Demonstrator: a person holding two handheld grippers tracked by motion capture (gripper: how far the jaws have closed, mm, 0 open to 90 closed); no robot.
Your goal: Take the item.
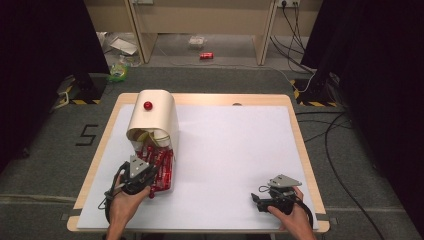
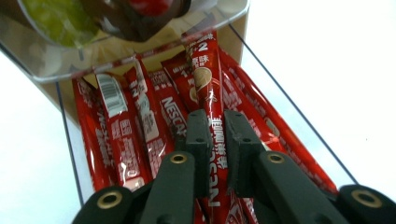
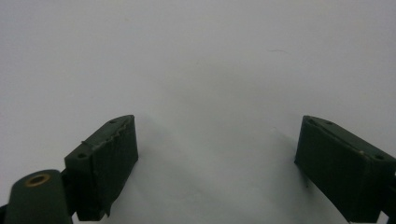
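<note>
Your left hand comes in from the bottom-left w/ the left gripper pointing fwd and down into the clear plastic tray at the foot of the cream curved-top dispenser box, near the table's left edge. Its jaws are pinched nearly together on one long red Nescafé coffee stick sachet; the black pads press it from both sides about mid-length, so you've got hold of that one. The sachet is glossy red foil w/ white lettering and a coffee-cup picture, lying lengthwise in the tray, its far end under the box's transparent front lip. Count in the left gripper view: approx. 7 red sachets lying side by side in the tray, the held one incl.; edges overlap, so can't be exact. One red round knob sits on the box top. Your right hand rests at the bottom-right, well apart from the tray, w/ the right gripper pointing left over the white table sheet; its jaws stand wide apart w/ nothing between them.
</note>
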